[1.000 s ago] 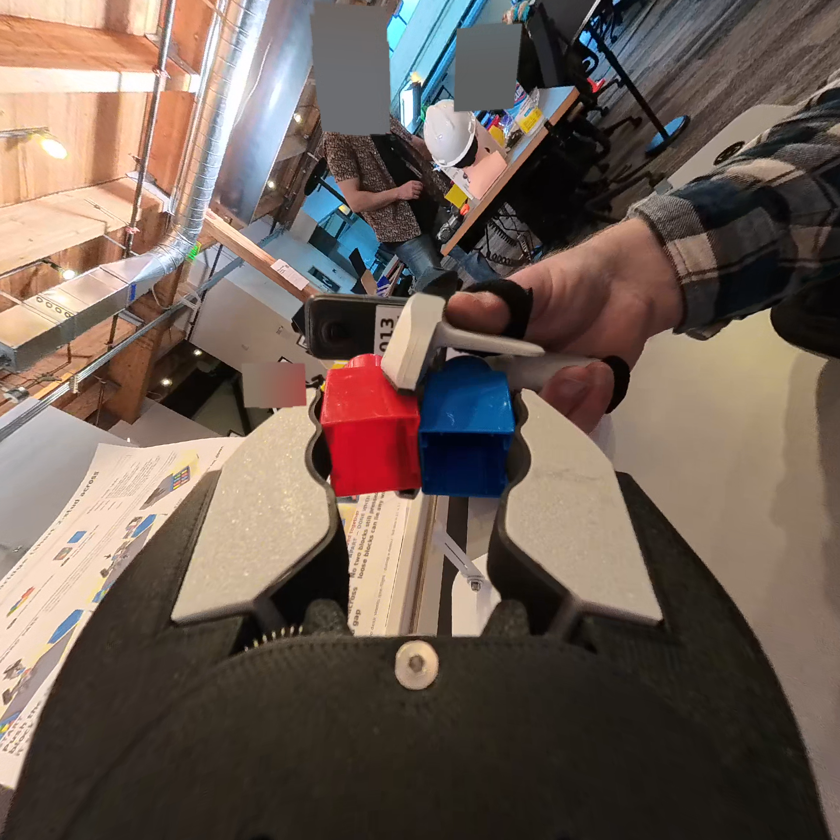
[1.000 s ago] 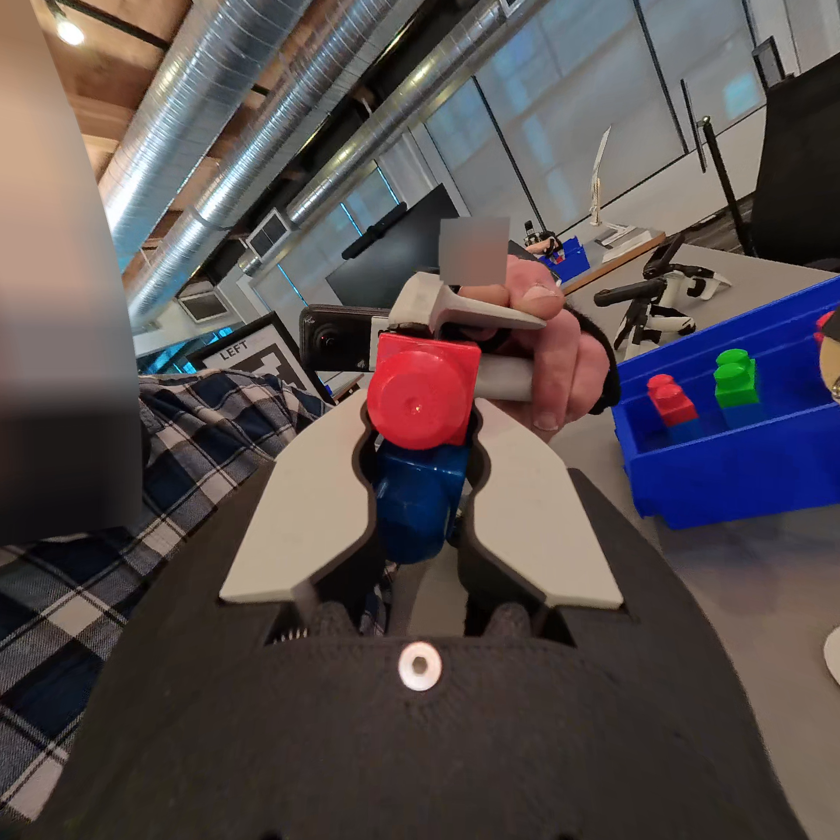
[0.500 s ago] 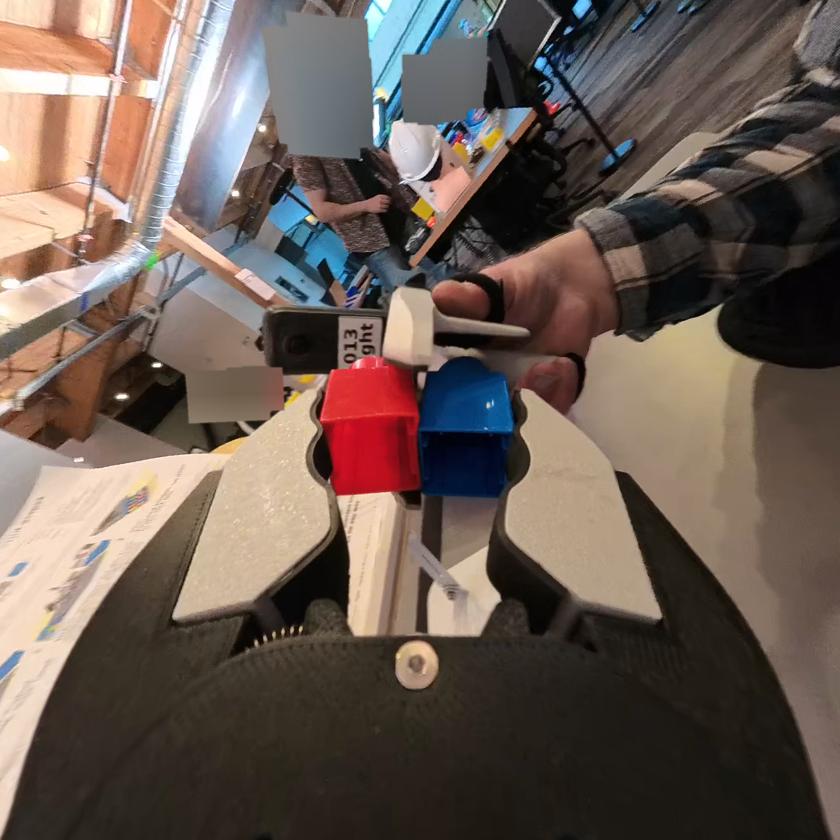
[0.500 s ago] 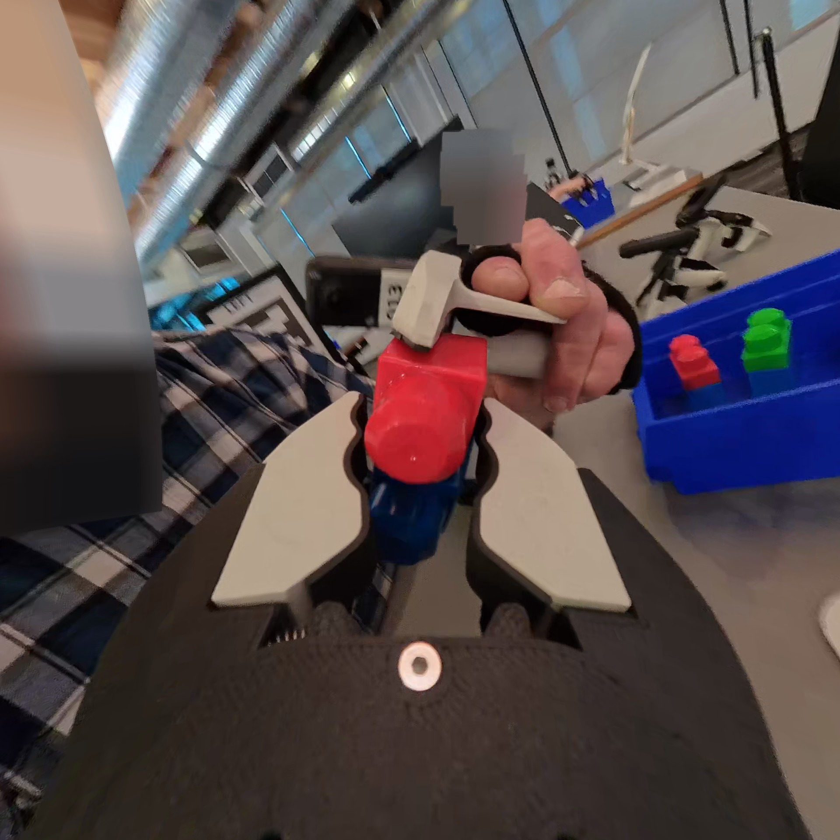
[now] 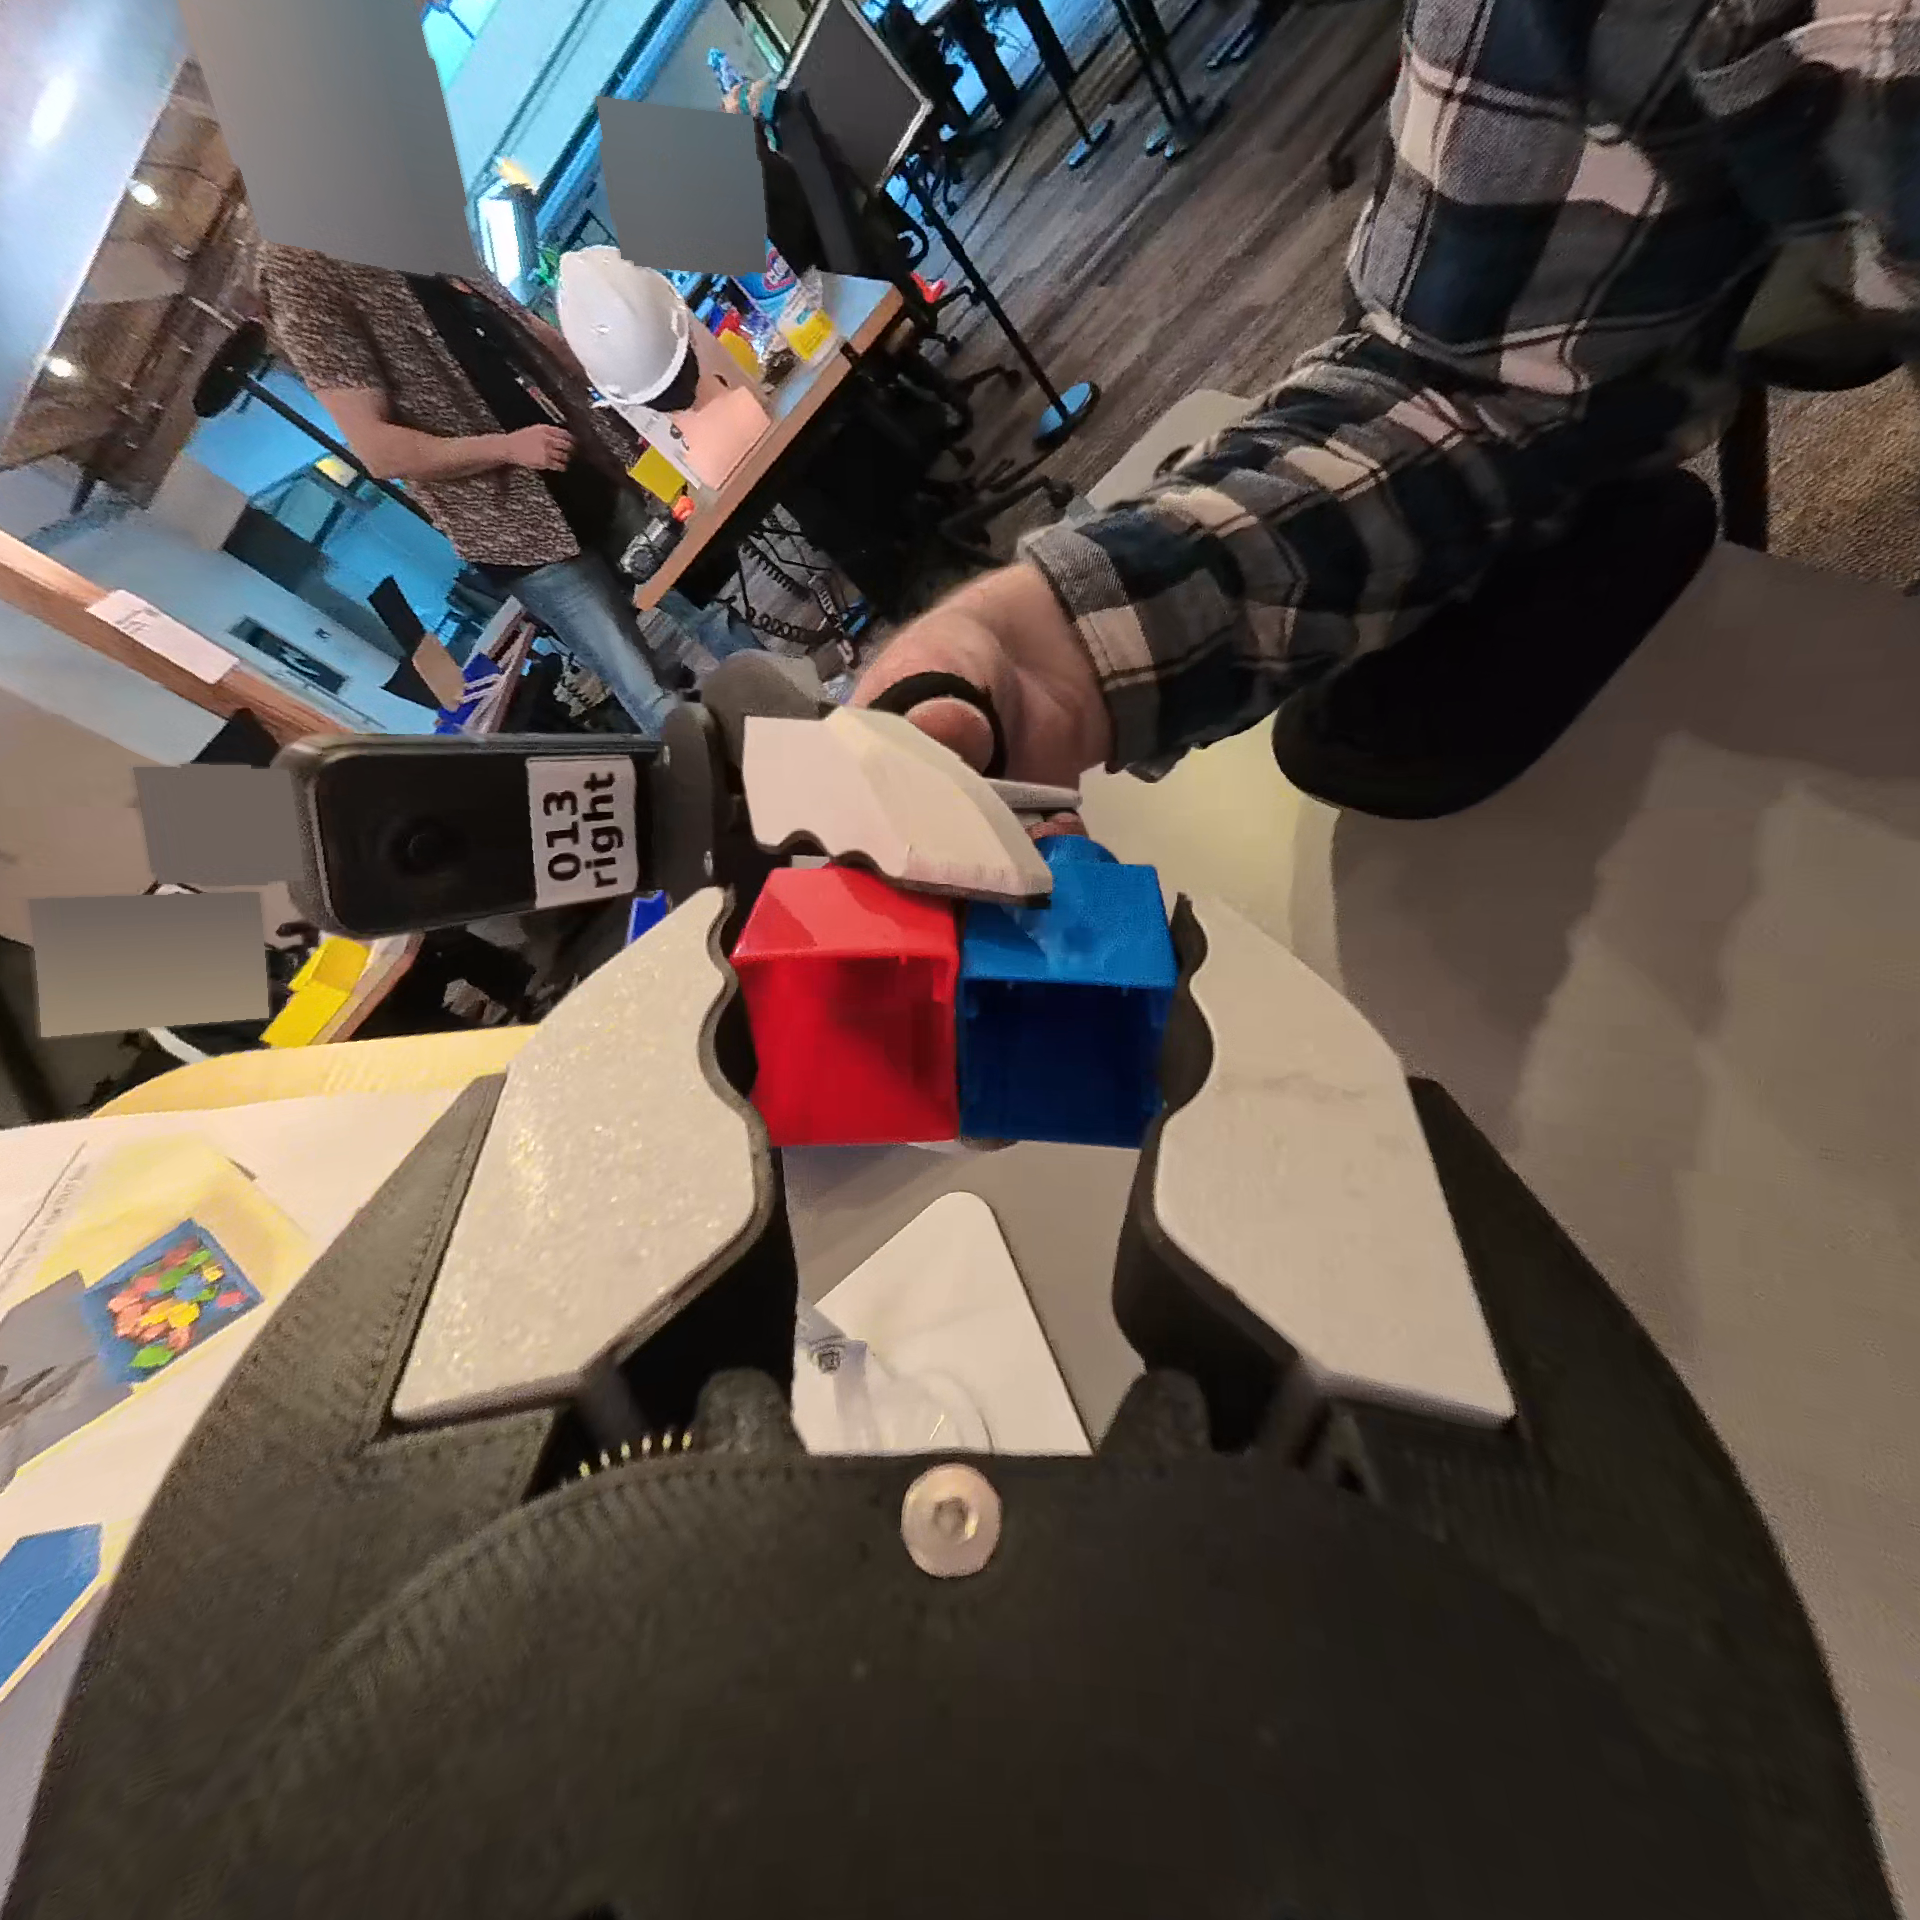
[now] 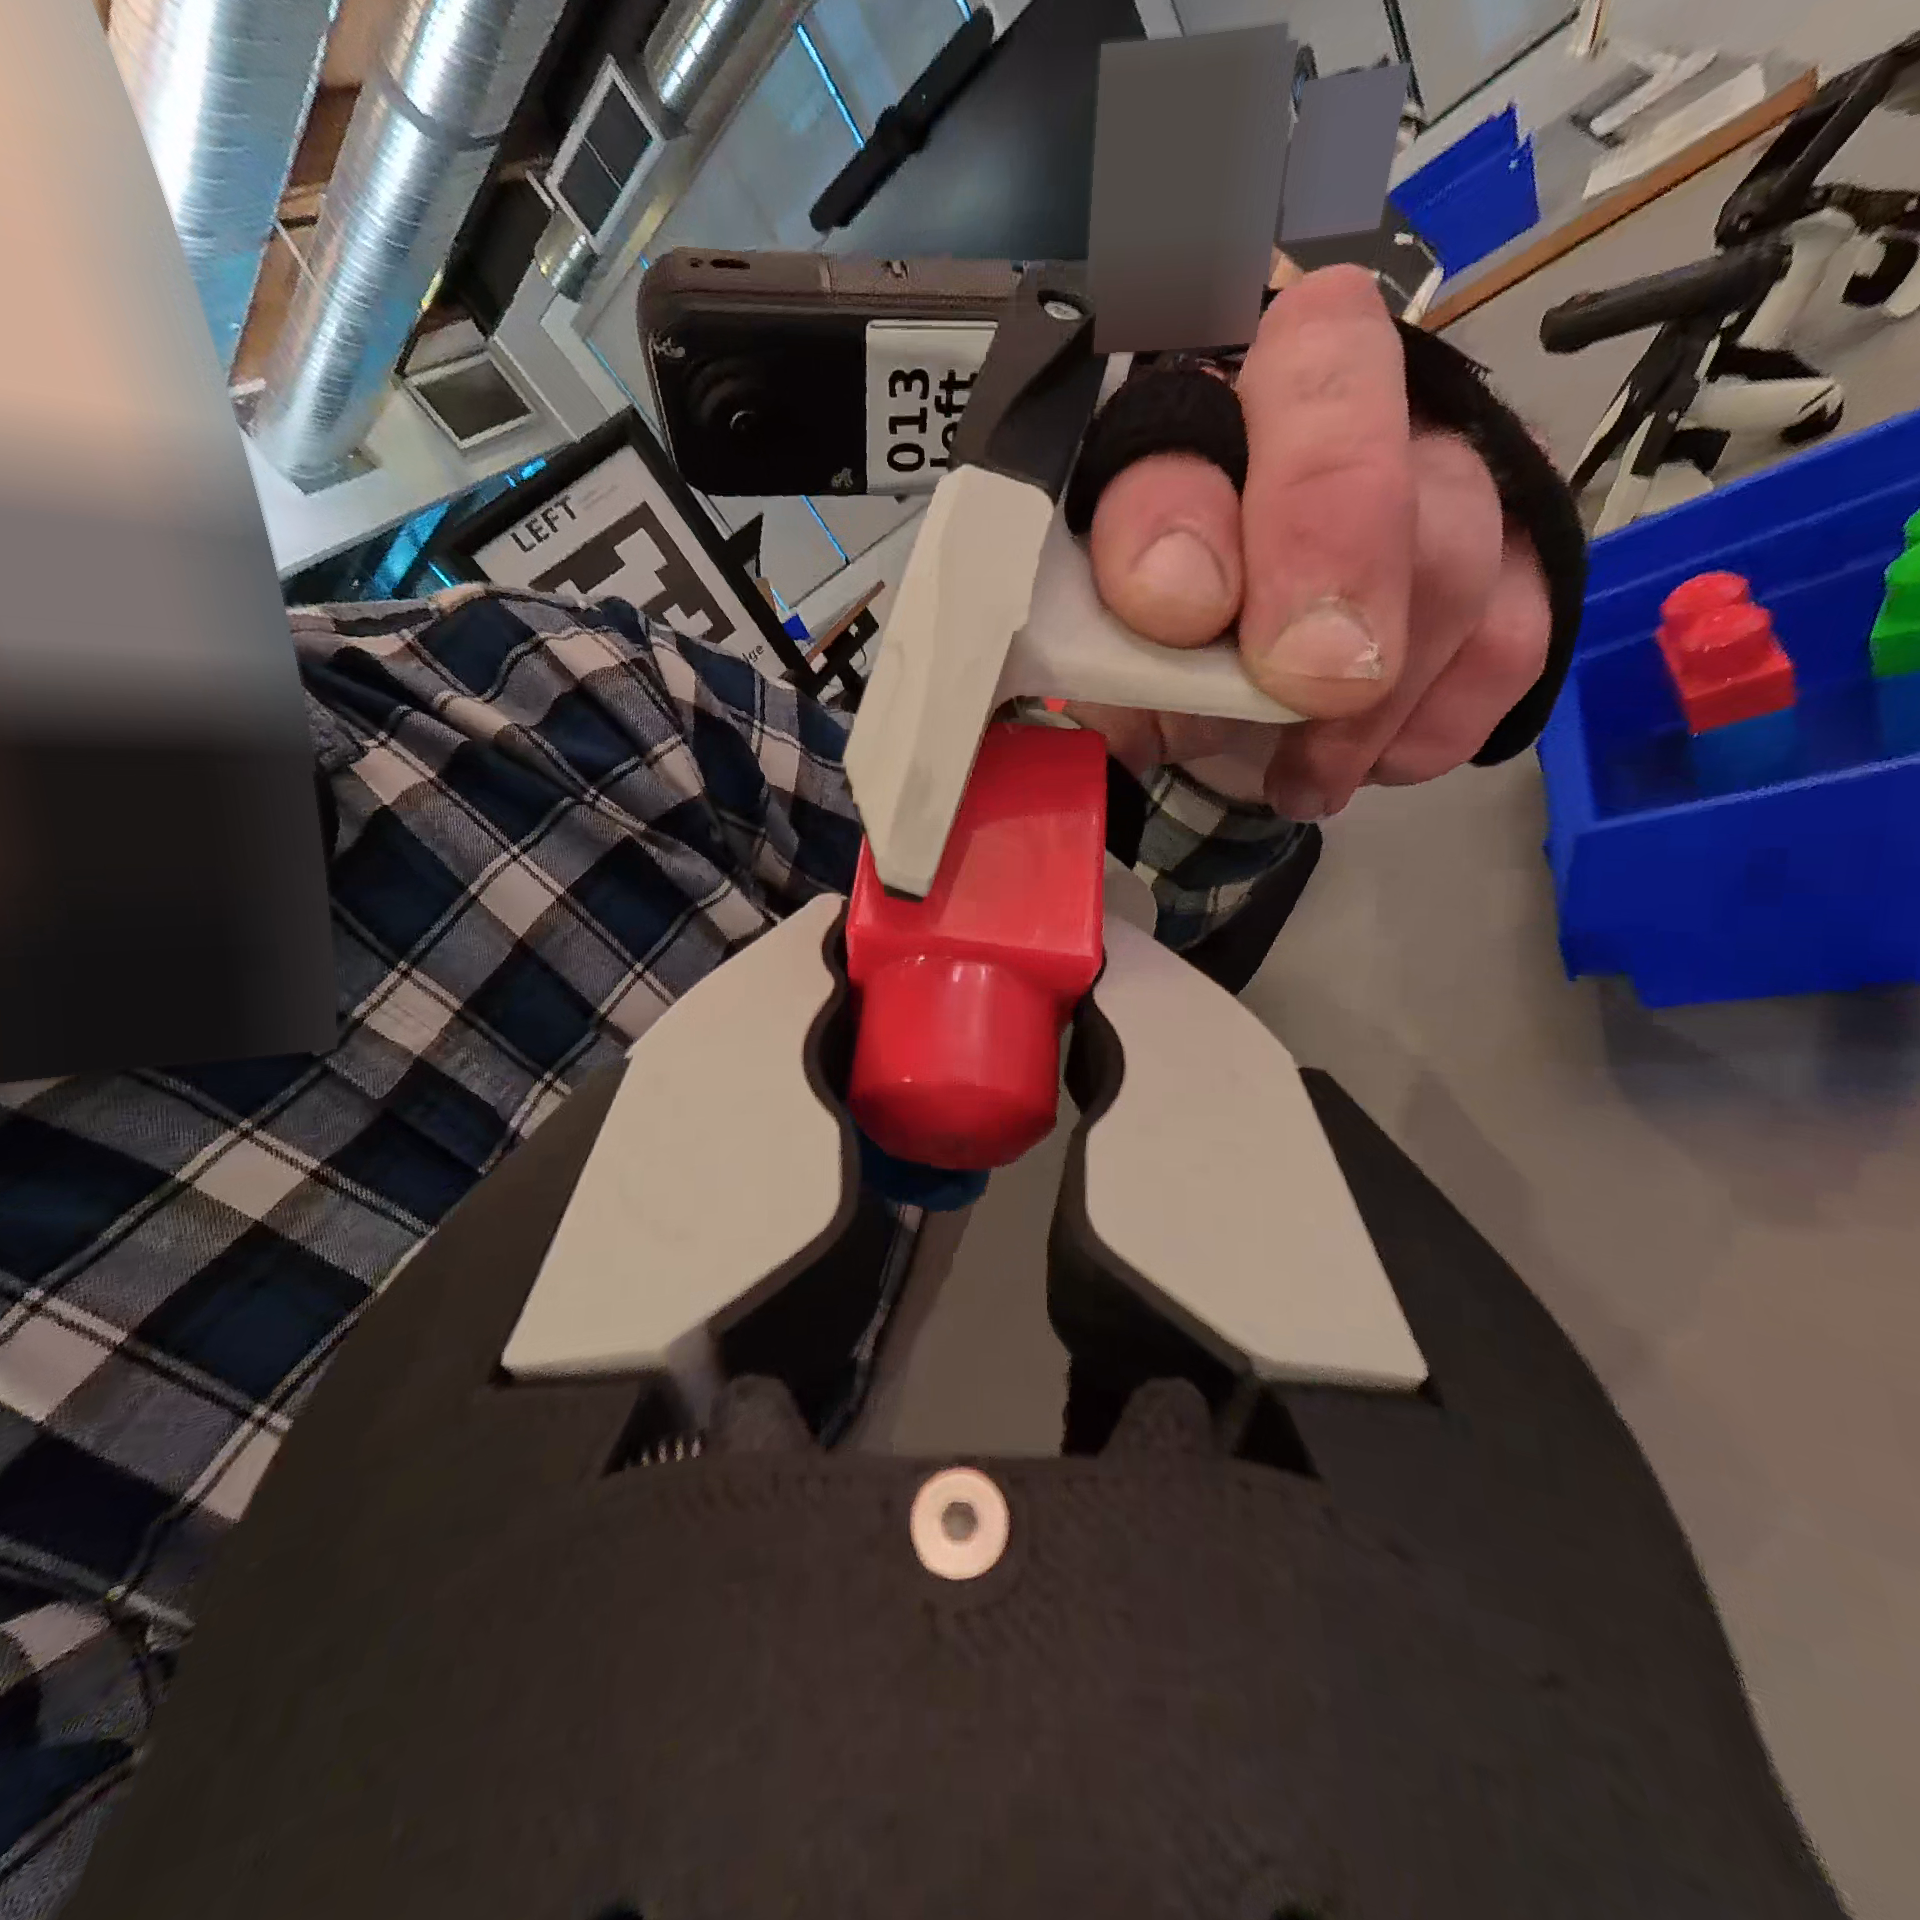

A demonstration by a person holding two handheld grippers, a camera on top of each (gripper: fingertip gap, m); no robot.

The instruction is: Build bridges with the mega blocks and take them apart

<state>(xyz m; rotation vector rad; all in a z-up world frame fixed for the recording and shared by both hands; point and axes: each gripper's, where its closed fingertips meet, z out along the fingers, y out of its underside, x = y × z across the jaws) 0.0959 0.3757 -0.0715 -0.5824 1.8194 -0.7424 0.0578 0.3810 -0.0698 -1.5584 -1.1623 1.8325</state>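
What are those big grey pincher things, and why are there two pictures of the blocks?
Those are claws that a person squeezes by hand, one in each hand. Each claw carries a small camera looking along its fingers, so you get two pictures of the same moment.

In the left claw's picture, a red block and a blue block sit side by side, squeezed between its fingers. The other claw reaches in from above.

In the right claw's picture, its fingers pinch the red block, with the blue one mostly hidden beneath.

On the grey table stands a blue bin holding more blocks.
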